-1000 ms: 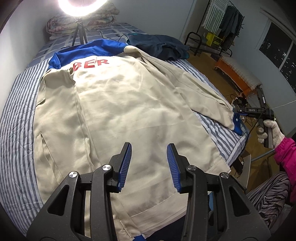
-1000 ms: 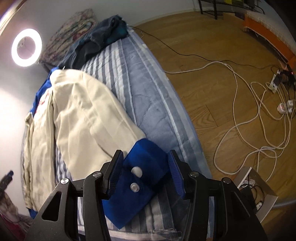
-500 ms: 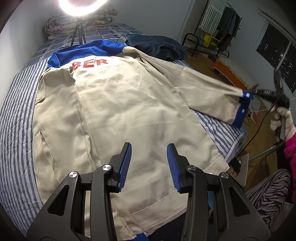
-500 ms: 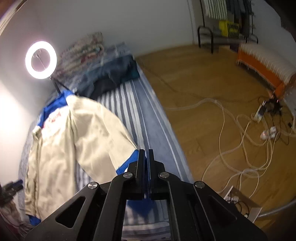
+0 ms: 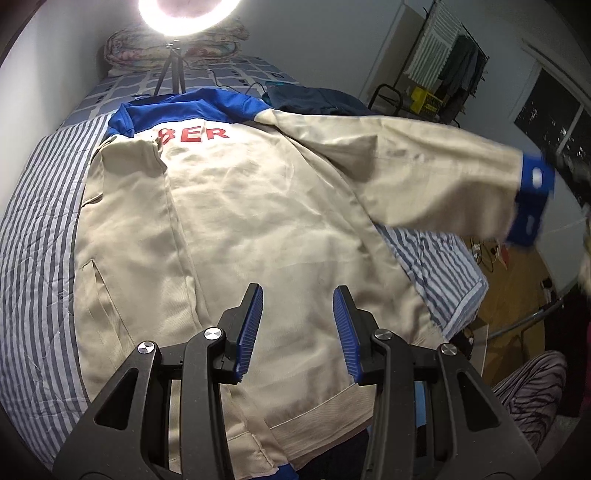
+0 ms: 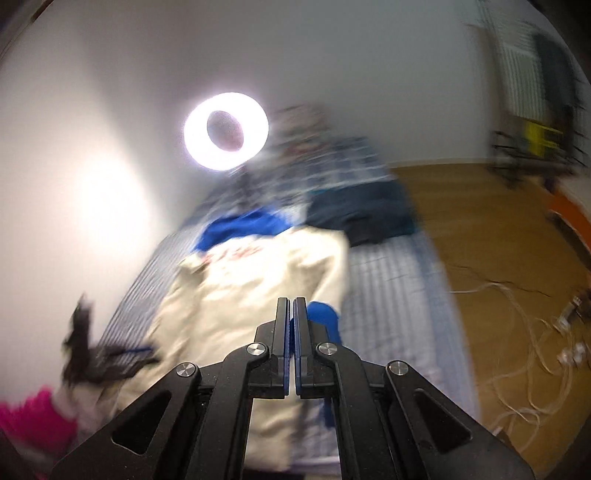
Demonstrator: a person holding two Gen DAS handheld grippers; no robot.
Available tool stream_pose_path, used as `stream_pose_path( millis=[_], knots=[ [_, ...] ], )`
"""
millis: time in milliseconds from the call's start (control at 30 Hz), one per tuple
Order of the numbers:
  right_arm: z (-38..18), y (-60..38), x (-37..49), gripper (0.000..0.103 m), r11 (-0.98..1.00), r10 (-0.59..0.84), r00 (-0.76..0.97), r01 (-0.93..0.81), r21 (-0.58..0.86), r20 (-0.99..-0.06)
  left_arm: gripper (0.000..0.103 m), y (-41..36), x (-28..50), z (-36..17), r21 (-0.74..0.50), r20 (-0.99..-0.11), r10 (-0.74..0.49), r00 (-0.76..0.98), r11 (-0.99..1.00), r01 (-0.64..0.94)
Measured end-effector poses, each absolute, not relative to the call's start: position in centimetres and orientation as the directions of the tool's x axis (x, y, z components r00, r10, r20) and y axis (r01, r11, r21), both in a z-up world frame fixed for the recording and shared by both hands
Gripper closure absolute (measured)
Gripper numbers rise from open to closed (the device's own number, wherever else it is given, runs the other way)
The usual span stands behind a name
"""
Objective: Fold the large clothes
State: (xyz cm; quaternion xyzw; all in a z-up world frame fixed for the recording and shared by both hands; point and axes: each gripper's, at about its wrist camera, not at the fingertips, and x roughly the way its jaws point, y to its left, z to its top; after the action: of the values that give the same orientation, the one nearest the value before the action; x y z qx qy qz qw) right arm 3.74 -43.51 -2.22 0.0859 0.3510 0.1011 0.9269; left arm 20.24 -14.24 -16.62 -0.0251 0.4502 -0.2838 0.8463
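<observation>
A large beige jacket with a blue collar and red letters lies back-up on the striped bed. My left gripper is open and empty, hovering over the jacket's lower back. My right gripper is shut on the blue cuff of the jacket's right sleeve. In the left wrist view that sleeve is lifted off the bed and stretched out to the right, its blue cuff at the far right. The right wrist view is blurred by motion.
A ring light on a tripod stands at the head of the bed. A dark blue garment lies by the jacket's collar. A clothes rack stands at the back right. Cables lie on the wooden floor beside the bed.
My right gripper closed on the blue cuff, then lifted the sleeve off the bed and swung it up. My left gripper stayed open over the jacket's lower back.
</observation>
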Motion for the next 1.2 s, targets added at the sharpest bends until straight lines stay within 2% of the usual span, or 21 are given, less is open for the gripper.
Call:
stream_pose_path(
  millis=[167, 333, 433, 533, 733, 900, 967, 1000, 1033, 1067, 1100, 1133, 1167, 1200],
  knots=[
    [-9.0, -34.5, 4.7, 0.103, 0.899, 0.437, 0.544, -0.303, 0.317, -0.717, 0.063, -13.1, 20.7, -16.3, -0.352, -0.731, -0.526, 0.435, 0.837, 0.42],
    [-18.0, -26.8, 5.0, 0.103, 0.823, 0.524, 0.295, -0.415, 0.387, -0.799, 0.063, -11.9, 21.1, -16.8, -0.394, -0.732, -0.53, 0.429, 0.842, 0.368],
    [-21.7, -24.3, 4.6, 0.103, 0.8, 0.521, 0.186, -0.446, 0.401, -0.833, 0.062, -11.4, 21.4, -17.8, -0.426, -0.744, -0.537, 0.398, 0.84, 0.336],
    [-22.0, -24.8, 4.0, 0.103, 0.794, 0.525, 0.182, -0.456, 0.401, -0.832, 0.047, -11.5, 21.6, -19.1, -0.47, -0.749, -0.56, 0.353, 0.826, 0.312],
    [-18.7, -31.5, 5.4, 0.102, 0.82, 0.549, 0.296, -0.37, 0.436, -0.782, 0.038, -14.4, 22.8, -22.1, -0.49, -0.782, -0.567, 0.26, 0.816, 0.306],
    [-17.5, -37.4, 8.6, 0.072, 0.885, 0.466, 0.423, -0.232, 0.404, -0.777, 0.038, -17.2, 23.4, -25.4, -0.467, -0.822, -0.537, 0.186, 0.825, 0.317],
    [-16.8, -38.6, 10.6, 0.065, 0.902, 0.432, 0.456, -0.204, 0.381, -0.778, 0.038, -17.7, 23.4, -26.6, -0.473, -0.828, -0.535, 0.167, 0.827, 0.303],
    [-16.4, -39.3, 12.0, 0.054, 0.908, 0.417, 0.47, -0.191, 0.372, -0.778, 0.039, -17.8, 23.3, -27.0, -0.482, -0.827, -0.54, 0.157, 0.825, 0.296],
    [-16.2, -39.5, 13.2, 0.048, 0.911, 0.411, 0.476, -0.183, 0.369, -0.778, 0.049, -18.0, 23.2, -27.3, -0.49, -0.822, -0.548, 0.155, 0.819, 0.297],
    [-15.7, -39.9, 15.1, 0.043, 0.915, 0.402, 0.488, -0.174, 0.365, -0.775, 0.065, -18.3, 23.0, -27.4, -0.492, -0.82, -0.552, 0.151, 0.815, 0.306],
    [-15.2, -40.2, 16.9, 0.043, 0.918, 0.392, 0.503, -0.164, 0.36, -0.77, 0.074, -18.8, 22.7, -27.4, -0.49, -0.819, -0.555, 0.142, 0.807, 0.331],
    [-14.8, -40.5, 18.7, 0.043, 0.922, 0.38, 0.515, -0.151, 0.355, -0.769, 0.088, -19.1, 22.5, -27.3, -0.478, -0.822, -0.55, 0.144, 0.806, 0.349],
    [-14.5, -40.9, 20.0, 0.043, 0.924, 0.376, 0.522, -0.143, 0.356, -0.765, 0.094, -19.4, 22.4, -27.1, -0.468, -0.823, -0.548, 0.15, 0.803, 0.37],
    [-14.4, -41.0, 22.0, 0.043, 0.924, 0.372, 0.529, -0.134, 0.358, -0.763, 0.094, -19.7, 22.1, -27.0, -0.46, -0.821, -0.549, 0.159, 0.799, 0.387]
  ],
)
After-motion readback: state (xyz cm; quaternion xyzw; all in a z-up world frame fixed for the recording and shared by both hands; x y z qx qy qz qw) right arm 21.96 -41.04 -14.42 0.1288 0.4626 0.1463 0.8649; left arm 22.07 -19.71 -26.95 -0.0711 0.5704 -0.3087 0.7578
